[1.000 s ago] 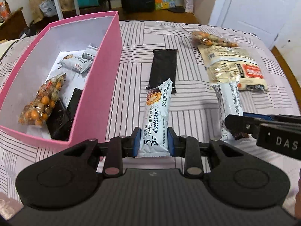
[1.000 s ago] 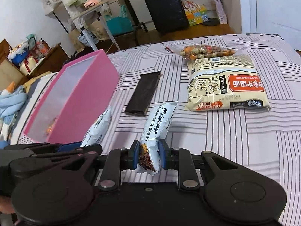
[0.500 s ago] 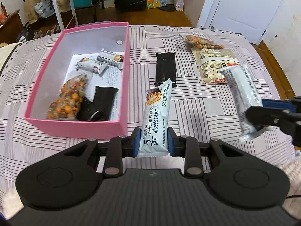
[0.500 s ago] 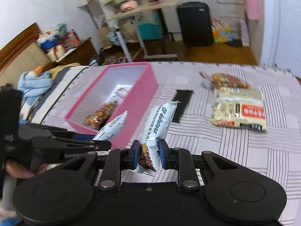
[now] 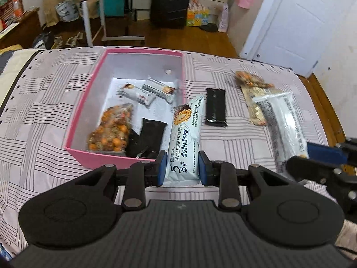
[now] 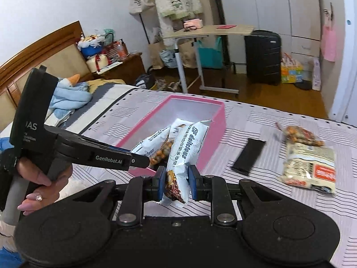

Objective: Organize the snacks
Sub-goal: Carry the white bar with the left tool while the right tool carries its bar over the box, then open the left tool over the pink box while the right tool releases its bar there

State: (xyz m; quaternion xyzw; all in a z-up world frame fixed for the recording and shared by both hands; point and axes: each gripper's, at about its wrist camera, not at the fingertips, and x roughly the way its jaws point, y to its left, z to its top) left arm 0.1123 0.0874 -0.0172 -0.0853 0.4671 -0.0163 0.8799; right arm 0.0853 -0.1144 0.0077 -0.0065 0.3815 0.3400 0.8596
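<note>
My left gripper is shut on a white "5F delicious" snack packet, held in the air over the near right corner of the pink box. In the box lie a nut bag, black packets and two small white packets. My right gripper is shut on a second white packet, also lifted, near the box. In the right wrist view the left gripper and its packet hang just to the left.
On the striped bed cover lie a black bar, a nut bag and a large beige packet, all right of the box. A hand holds the left gripper's handle. Beyond the bed are a desk and a suitcase.
Both grippers have risen off the bed, each with its white packet, and drawn back. The right one has rolled. The whole box has come into view.
</note>
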